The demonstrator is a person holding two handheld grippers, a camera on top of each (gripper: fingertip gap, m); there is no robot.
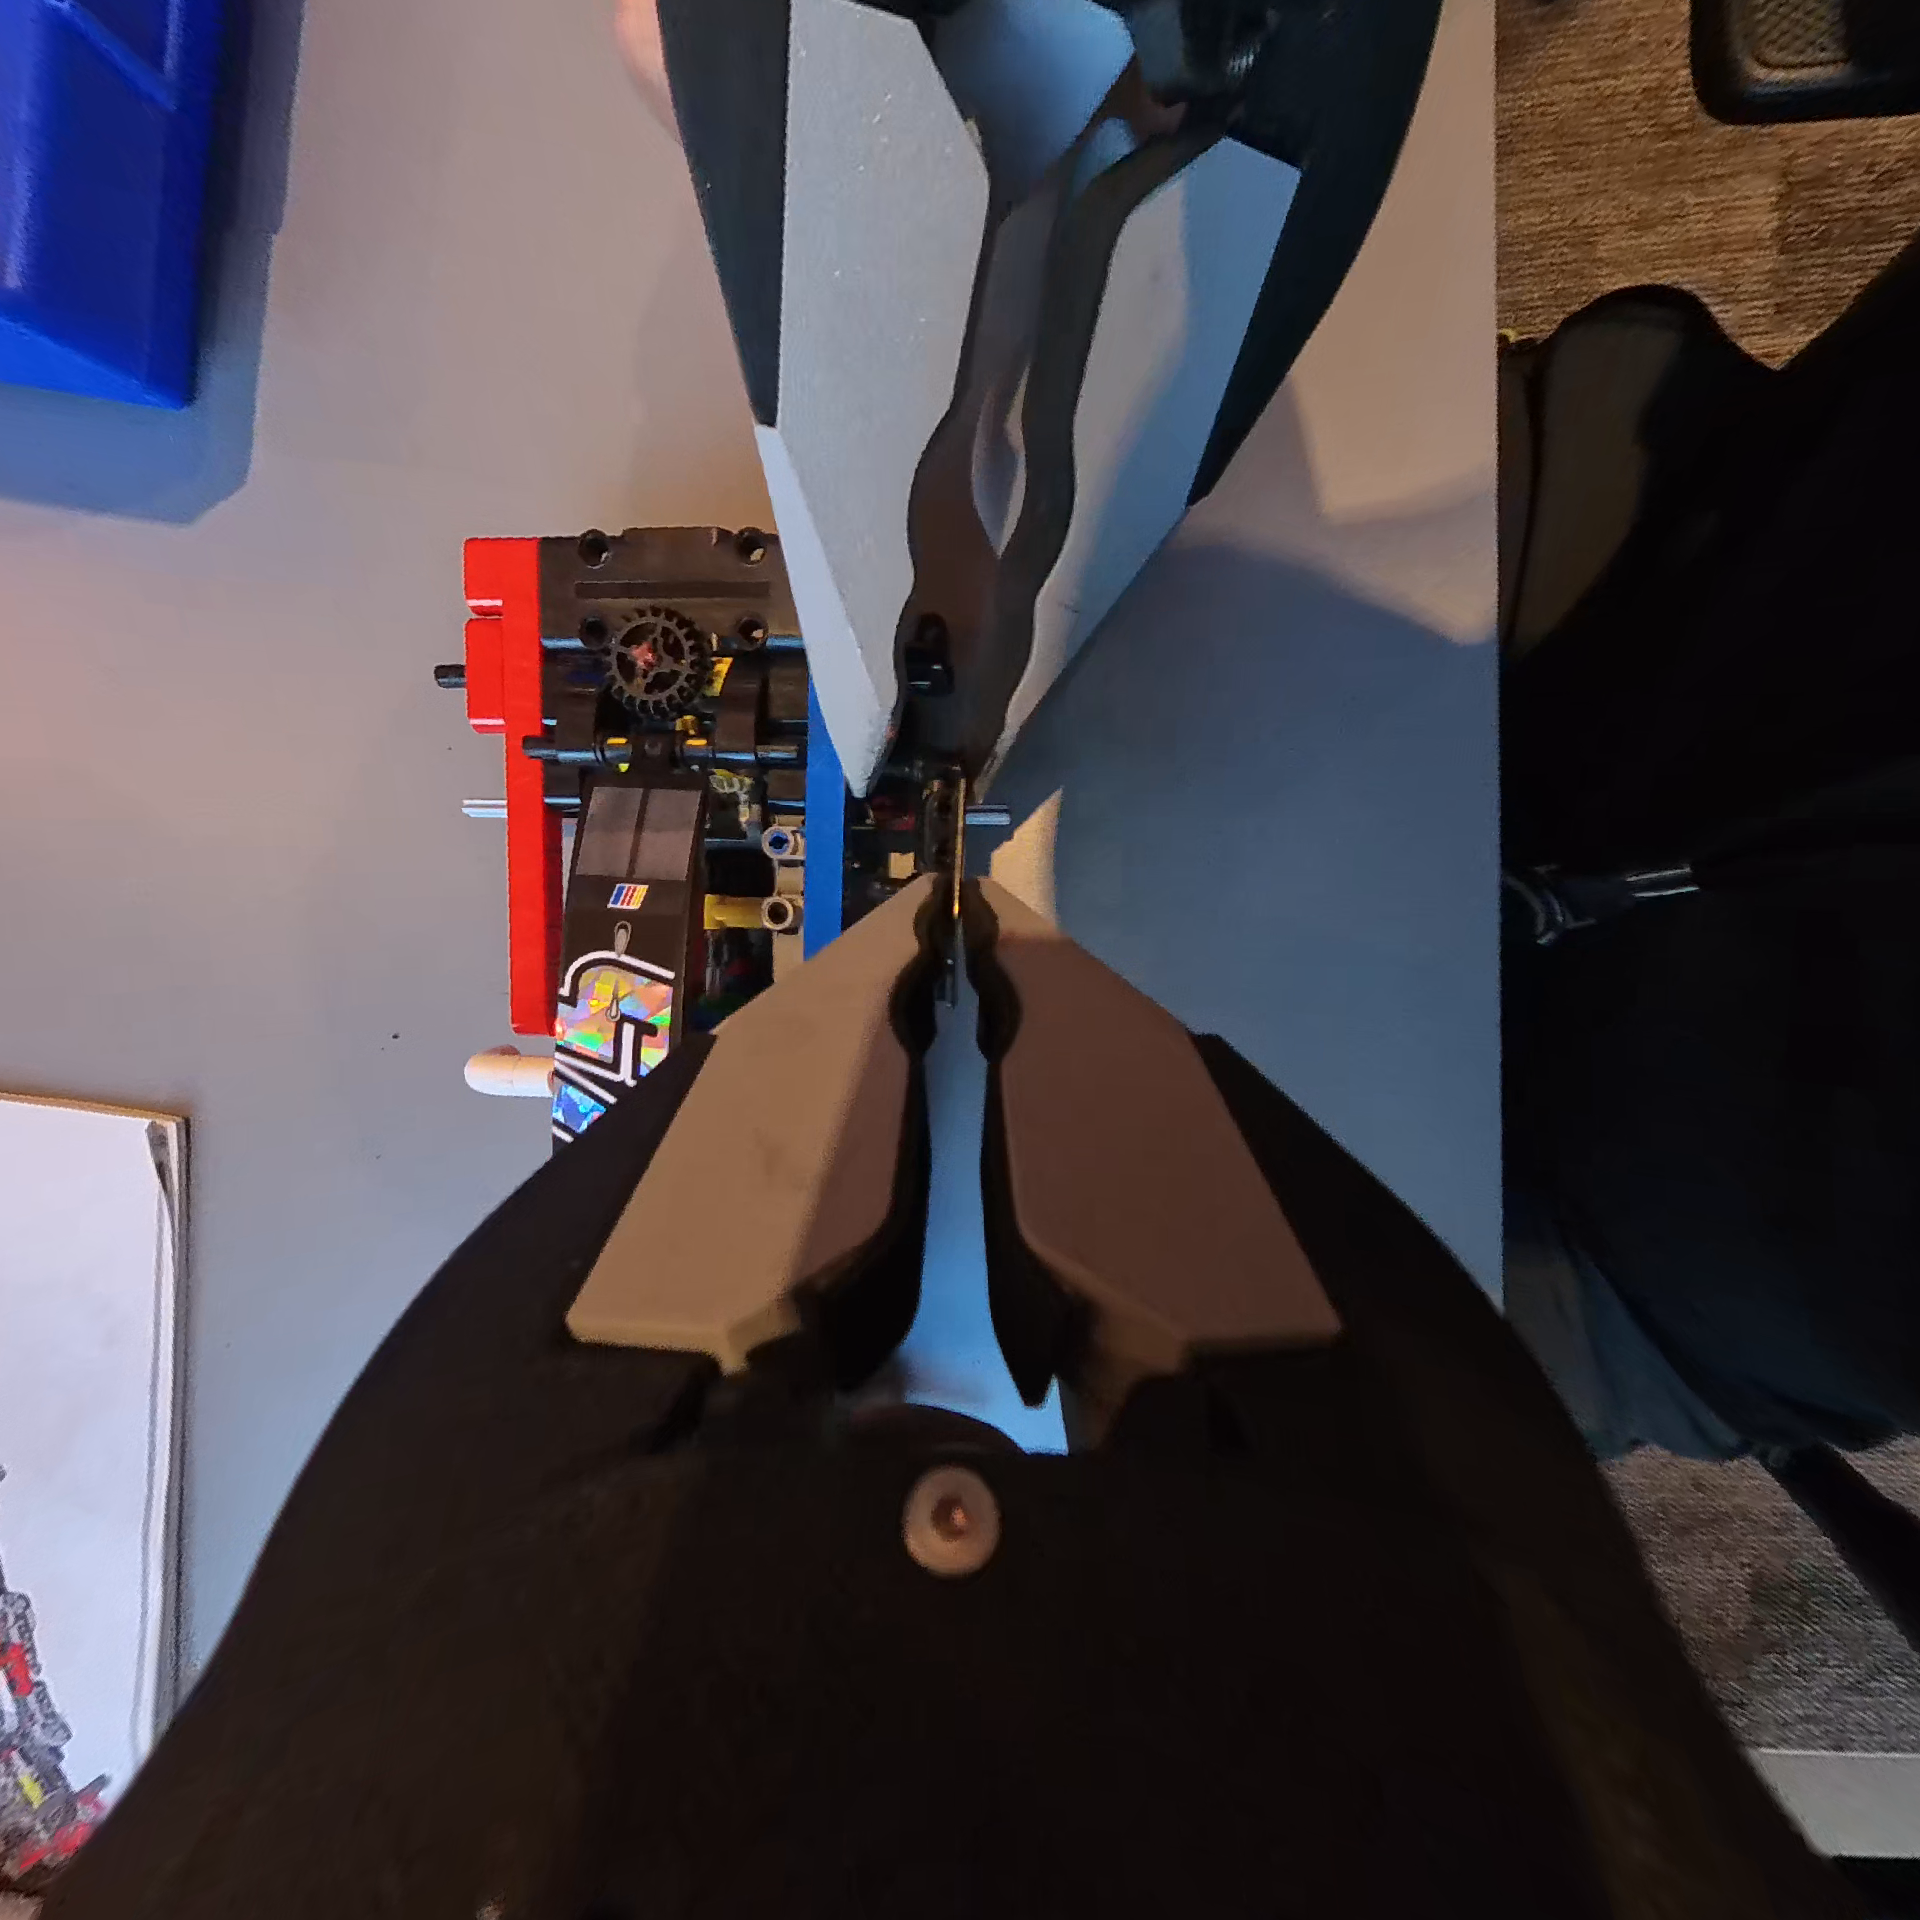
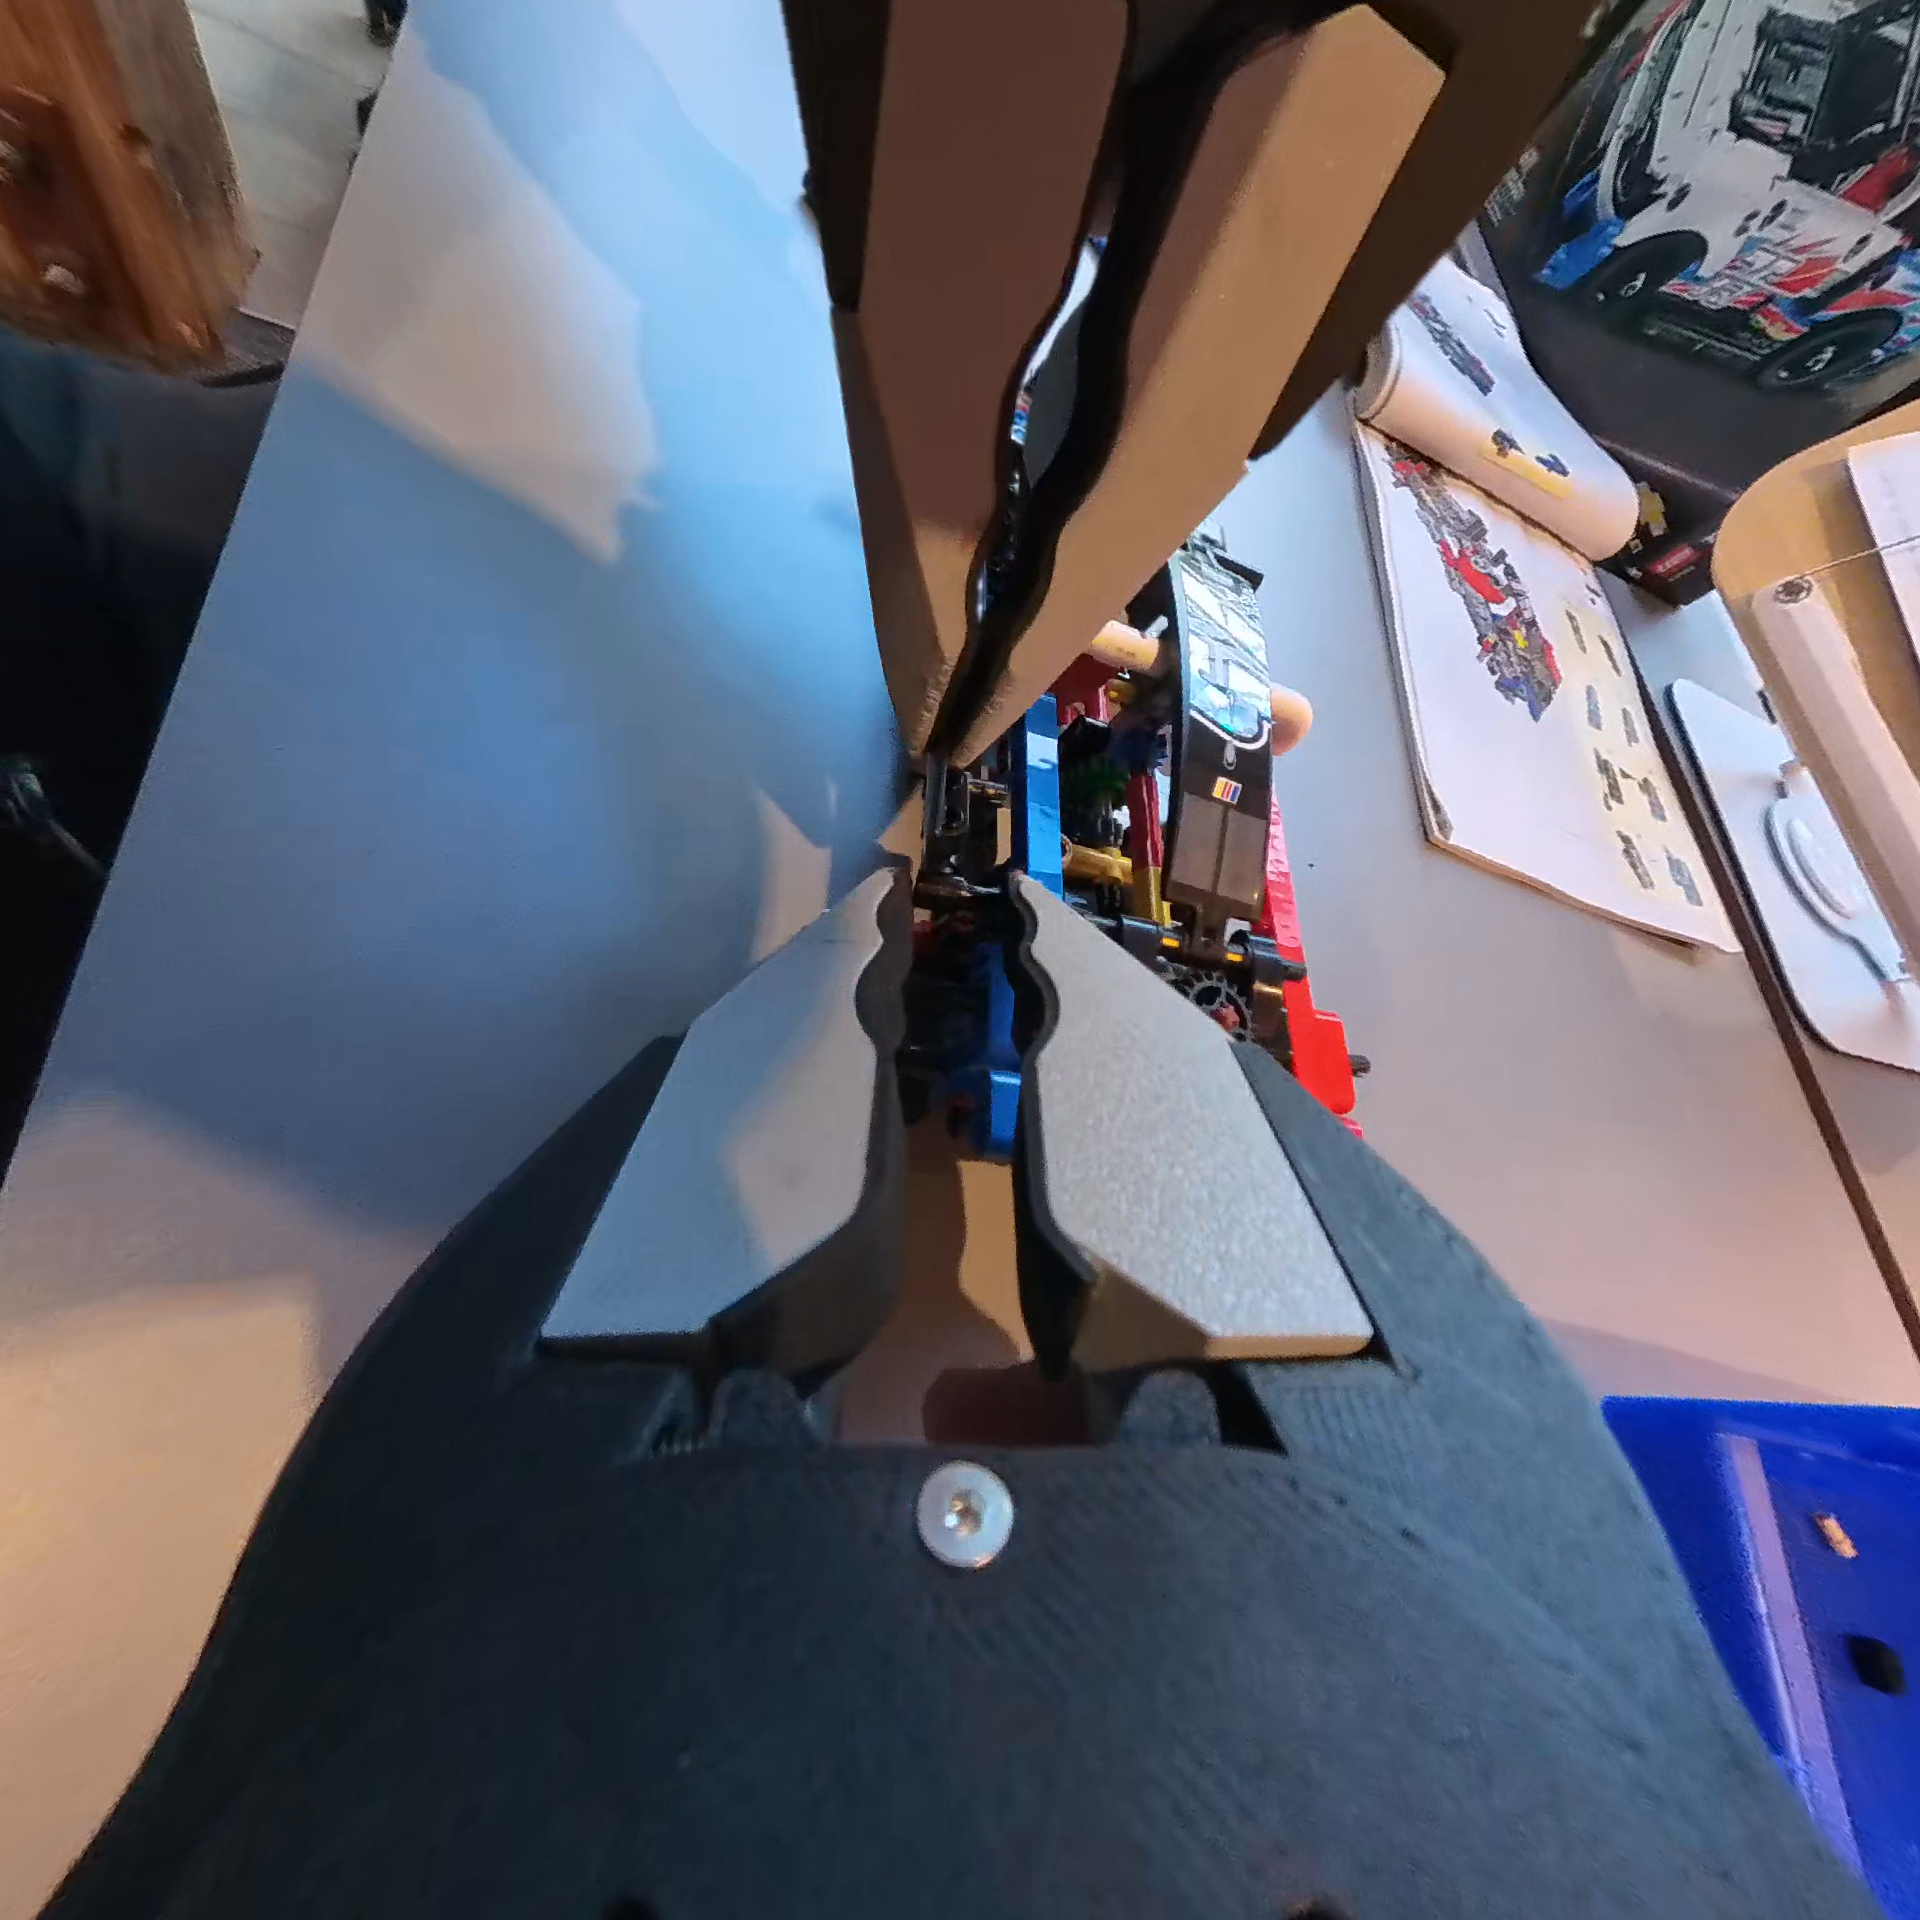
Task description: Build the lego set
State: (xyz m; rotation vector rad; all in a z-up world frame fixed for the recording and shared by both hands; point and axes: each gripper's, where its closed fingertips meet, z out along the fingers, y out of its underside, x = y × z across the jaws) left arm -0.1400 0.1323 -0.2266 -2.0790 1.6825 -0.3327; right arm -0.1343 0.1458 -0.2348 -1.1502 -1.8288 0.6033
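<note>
Your left gripper [image 1: 954, 940] pinches a thin black beam [image 1: 943, 831] against the model's [image 1: 623, 790] blue side; your right gripper [image 2: 961, 914], jaws clamping that side, steadies the model for pressing.

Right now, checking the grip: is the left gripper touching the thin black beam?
Touching. The left wrist view shows the left gripper pinching the thin black beam.
</note>
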